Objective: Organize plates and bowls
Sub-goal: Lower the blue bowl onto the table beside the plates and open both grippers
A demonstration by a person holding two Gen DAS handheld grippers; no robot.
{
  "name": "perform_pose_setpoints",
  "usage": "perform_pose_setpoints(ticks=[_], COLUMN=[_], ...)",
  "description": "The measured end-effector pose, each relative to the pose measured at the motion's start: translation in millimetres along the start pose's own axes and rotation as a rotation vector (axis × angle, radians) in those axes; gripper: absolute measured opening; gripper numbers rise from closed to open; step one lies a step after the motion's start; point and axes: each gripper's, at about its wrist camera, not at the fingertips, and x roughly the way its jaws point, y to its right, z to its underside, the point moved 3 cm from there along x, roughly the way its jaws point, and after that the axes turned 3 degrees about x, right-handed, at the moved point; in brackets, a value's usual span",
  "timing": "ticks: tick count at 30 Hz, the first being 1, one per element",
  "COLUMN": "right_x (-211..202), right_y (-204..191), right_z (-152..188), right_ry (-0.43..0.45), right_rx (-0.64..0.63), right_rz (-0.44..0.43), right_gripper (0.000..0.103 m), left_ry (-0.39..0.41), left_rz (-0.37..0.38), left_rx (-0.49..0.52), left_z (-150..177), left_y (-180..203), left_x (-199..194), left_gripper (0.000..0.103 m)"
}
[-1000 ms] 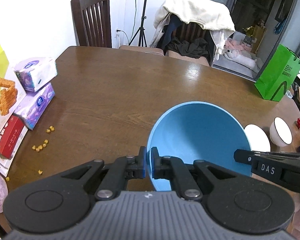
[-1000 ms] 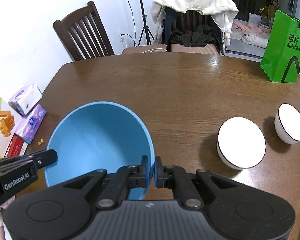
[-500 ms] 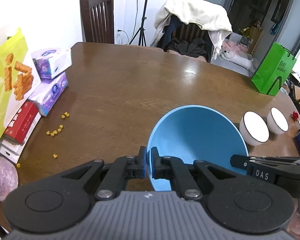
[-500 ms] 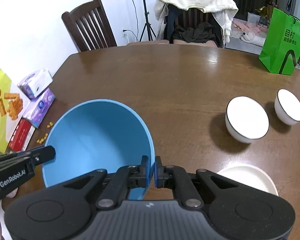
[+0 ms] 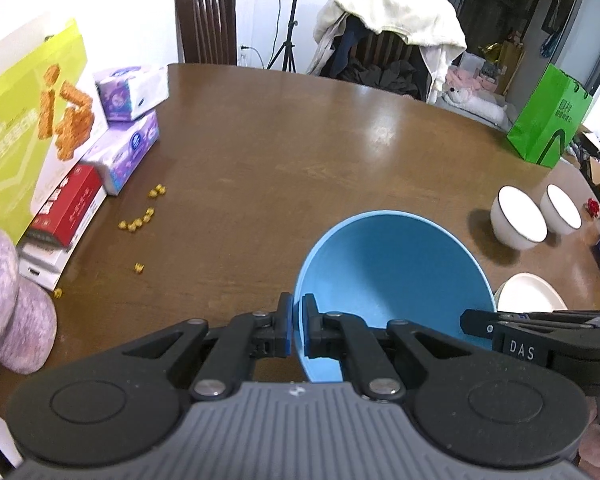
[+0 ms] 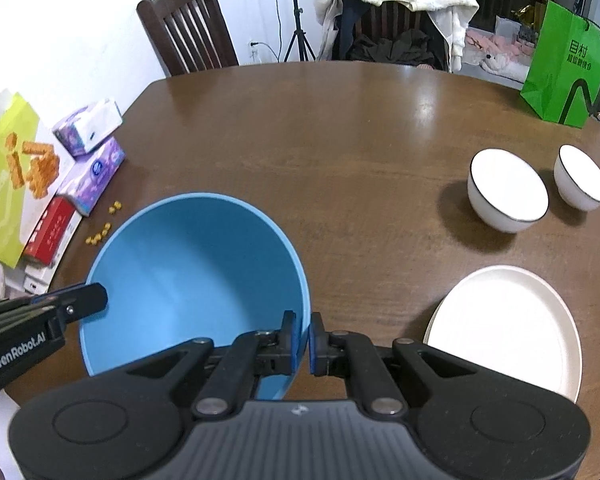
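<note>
Blue bowl (image 6: 188, 276) gripped by both claws above the table (image 6: 340, 140)
Plate (image 6: 508, 328) and two white bowls (image 6: 508, 190) to its right, boxes (image 6: 88, 160) left; left claw (image 5: 296, 322) and right claw (image 6: 303, 338) clamp opposite rims.

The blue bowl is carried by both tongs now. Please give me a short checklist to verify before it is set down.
1. Left tongs shut on rim of the big round blue plastic bowl: ok.
2. Right tongs shut on the opposite rim: ok.
3. Bowl is empty, nothing to spill: ok.
4. Bare brown wooden table ahead for a landing spot: ok.
5. Flat cream plate and two white black-rimmed bowls stand apart from the blue bowl: ok.
6. Gap between bowl bottom and table: cannot tell.
</note>
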Motion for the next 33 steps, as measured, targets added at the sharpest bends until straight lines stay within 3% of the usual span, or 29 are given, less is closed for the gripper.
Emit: perform_pose_setpoints(ticks=[33], right_x=[44.4], right_y=[-40.8], right_z=[50.4], right_ry=[-0.126], right_rx=[-0.1], right_rz=[0.008], right_gripper=[0.006], left_ry=[-0.142], left_rz=[-0.042], left_rx=[-0.053], left_z=[60.9], left_y=[-43.5], left_x=[31.6], left_gripper=[0.005])
